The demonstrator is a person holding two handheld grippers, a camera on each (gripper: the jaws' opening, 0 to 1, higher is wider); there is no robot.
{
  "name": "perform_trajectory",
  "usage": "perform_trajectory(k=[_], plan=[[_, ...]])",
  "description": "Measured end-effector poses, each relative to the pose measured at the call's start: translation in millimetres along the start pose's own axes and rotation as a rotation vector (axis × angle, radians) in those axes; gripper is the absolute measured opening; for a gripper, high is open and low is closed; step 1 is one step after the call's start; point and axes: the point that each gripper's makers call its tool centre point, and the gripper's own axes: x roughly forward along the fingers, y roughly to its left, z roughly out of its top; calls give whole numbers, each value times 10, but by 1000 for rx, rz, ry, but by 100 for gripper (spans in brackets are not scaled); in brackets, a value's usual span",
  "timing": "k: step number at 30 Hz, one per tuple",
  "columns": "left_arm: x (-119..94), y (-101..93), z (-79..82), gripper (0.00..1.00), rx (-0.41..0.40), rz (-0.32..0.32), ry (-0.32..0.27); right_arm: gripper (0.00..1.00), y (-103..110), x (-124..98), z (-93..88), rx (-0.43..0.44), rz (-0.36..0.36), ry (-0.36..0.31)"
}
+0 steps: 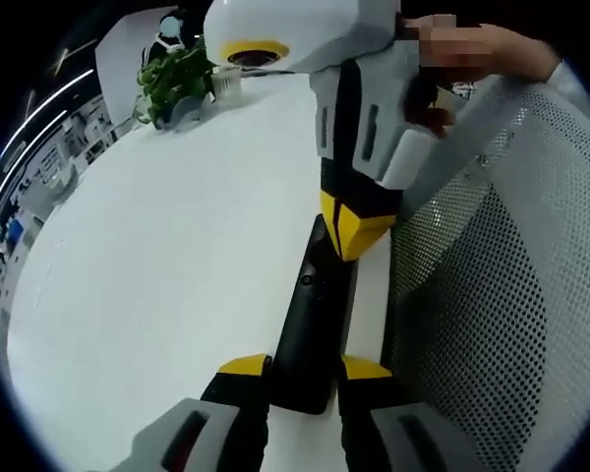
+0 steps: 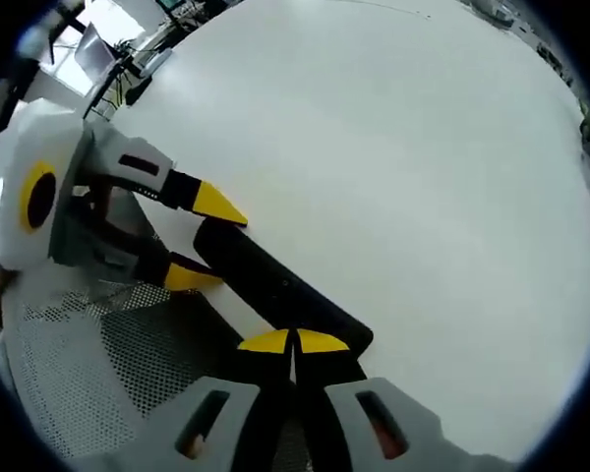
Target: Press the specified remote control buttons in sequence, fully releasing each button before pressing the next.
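Note:
A black remote control (image 1: 310, 305) lies lengthwise near the edge of a white table (image 1: 177, 256). My left gripper (image 1: 305, 367) has its yellow-tipped jaws on either side of the remote's near end and is shut on it. My right gripper (image 1: 354, 224) comes down from above with its jaws shut together, the yellow tips resting on the remote's far end. In the right gripper view the same shut tips (image 2: 294, 341) touch the near end of the remote (image 2: 275, 285), while the left gripper (image 2: 199, 241) clasps the far end. The buttons cannot be made out.
A white mesh chair back (image 1: 492, 295) stands right beside the remote, also visible as mesh chair (image 2: 98, 364). A green potted plant (image 1: 177, 84) sits at the table's far side. A person's hand (image 1: 472, 49) holds the right gripper. The table (image 2: 403, 177) stretches wide and bare.

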Motion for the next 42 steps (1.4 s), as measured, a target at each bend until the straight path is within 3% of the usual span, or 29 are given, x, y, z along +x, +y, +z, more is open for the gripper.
perform_trajectory(k=[5,10,13,29,42], plan=[[0,-1,-3,26,-5,-1,-4,0,9,-6,2,6,1,-4],[1,-7,-4,26,-6,-3,0,0,-37,-24,49,67,11,-29],[0,-9,-3,26,-6,-4,-2,0,-31,-33,105,59,8,-54],[-10,-22,3,26,-3,-5,1,0,-54,17,115,37,7,-52],[-9,-22,6,26,-2,-4,4,0,-36,21,104,-46,2,-71]])
